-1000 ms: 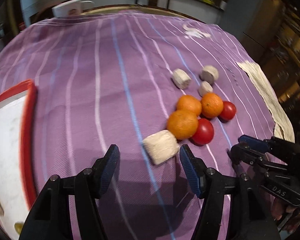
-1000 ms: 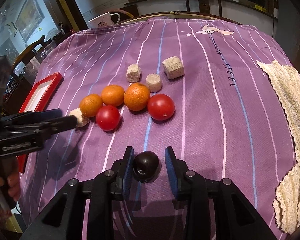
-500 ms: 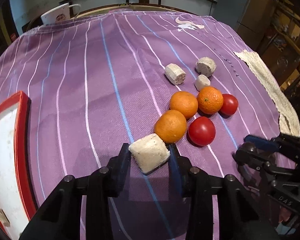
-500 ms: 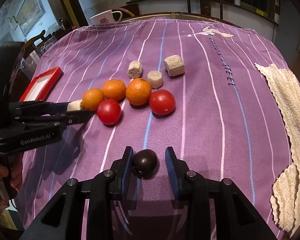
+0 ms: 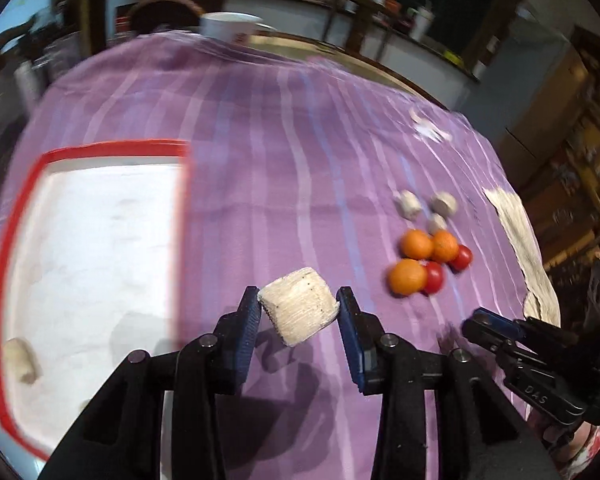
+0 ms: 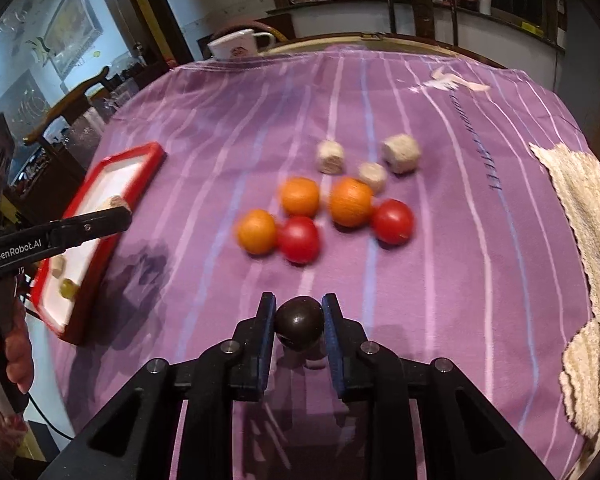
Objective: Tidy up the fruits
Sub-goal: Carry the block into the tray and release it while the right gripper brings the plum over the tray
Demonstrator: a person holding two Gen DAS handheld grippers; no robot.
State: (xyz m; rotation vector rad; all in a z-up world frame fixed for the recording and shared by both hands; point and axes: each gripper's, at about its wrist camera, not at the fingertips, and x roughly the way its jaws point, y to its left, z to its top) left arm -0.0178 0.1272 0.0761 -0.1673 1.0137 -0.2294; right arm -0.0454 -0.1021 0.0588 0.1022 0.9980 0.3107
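My left gripper is shut on a beige fibrous chunk and holds it above the purple cloth, just right of the red-rimmed white tray. My right gripper is shut on a dark round fruit, lifted a little off the cloth. Three oranges and two red tomatoes cluster mid-table, with three beige chunks behind them. The cluster also shows in the left wrist view. The left gripper appears in the right wrist view over the tray's edge.
The tray holds a beige piece and a small greenish fruit. A cream loofah-like mat lies along the right edge. A white mug stands at the far edge. The view is motion-blurred.
My left gripper closed on the beige chunk, lifted it and swung left toward the tray. My right gripper closed on the dark fruit and raised it slightly.
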